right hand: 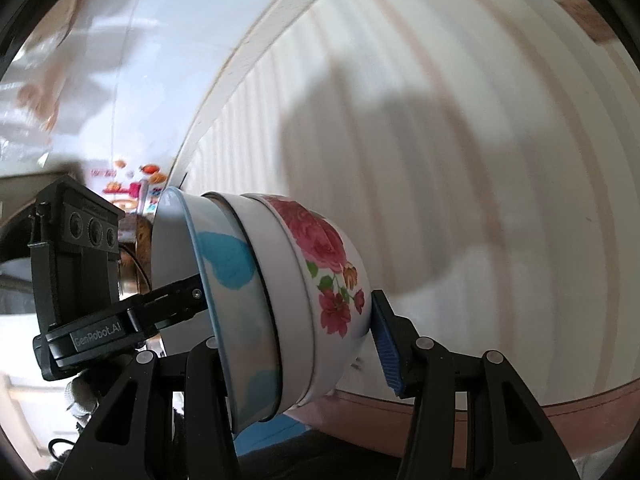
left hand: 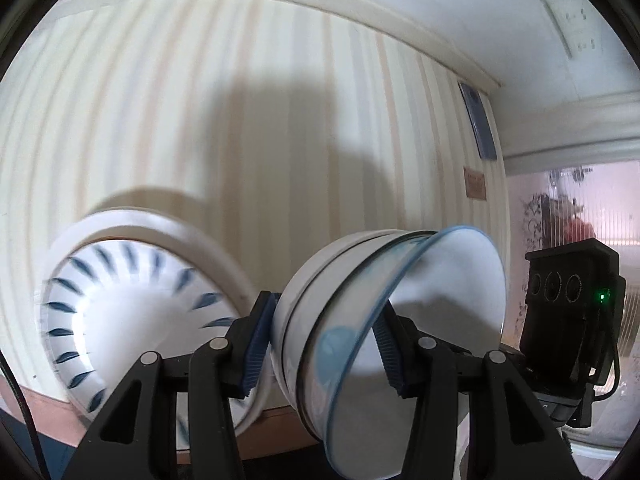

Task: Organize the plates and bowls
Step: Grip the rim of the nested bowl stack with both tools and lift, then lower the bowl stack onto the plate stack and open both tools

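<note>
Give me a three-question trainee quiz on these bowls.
1. True or false: the bowl stack stands upright on a table.
2. The outermost bowl shows: A red roses; B green stripes; C black dots.
3. Fill in: the jaws of the left gripper are shut on the ____.

Key: 1 false, it is held tipped on its side; 2 A; 3 bowl stack.

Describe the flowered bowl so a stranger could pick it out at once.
Before the striped wall, a stack of three nested bowls lies tipped sideways between the fingers of the right claw. The flowered bowl is the outermost, at the stack's right end. It alone bears red roses and green leaves; its neighbours are a plain white bowl and a blue-rimmed bowl.
</note>
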{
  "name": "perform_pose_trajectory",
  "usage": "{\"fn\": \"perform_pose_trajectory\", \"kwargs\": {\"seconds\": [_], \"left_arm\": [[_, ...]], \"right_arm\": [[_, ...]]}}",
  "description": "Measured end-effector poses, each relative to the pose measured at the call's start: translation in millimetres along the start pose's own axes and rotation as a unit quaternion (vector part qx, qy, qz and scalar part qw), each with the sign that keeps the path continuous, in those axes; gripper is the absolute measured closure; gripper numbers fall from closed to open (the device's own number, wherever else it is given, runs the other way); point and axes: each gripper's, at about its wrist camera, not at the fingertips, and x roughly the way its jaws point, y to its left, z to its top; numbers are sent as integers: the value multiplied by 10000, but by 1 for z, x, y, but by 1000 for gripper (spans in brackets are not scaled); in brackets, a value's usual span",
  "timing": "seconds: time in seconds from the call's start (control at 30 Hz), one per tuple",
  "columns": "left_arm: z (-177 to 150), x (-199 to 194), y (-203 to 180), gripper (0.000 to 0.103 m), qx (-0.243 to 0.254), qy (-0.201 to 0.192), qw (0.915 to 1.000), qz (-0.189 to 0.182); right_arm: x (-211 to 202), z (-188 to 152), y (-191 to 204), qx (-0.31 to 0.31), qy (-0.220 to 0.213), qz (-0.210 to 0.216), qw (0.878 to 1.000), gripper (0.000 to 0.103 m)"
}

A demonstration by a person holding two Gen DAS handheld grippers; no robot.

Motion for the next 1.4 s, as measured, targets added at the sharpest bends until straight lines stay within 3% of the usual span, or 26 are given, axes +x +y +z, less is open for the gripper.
{"fn": "perform_pose_trajectory", "kwargs": {"seconds": [0.37, 0.67, 1.4], "left_arm": [[-21, -39, 84, 58, -892, -482, 9947, 148], [-36, -37, 137, 58, -1405, -600, 9881, 184], [-35, -28, 145, 58, -1286, -512, 9901, 215]], "right_arm": [[75, -8, 70, -624, 743, 117, 9952, 51], [132, -25, 84, -917, 1206, -18, 9885, 51], [155, -23, 101, -962, 1164, -341, 9879, 51]]}}
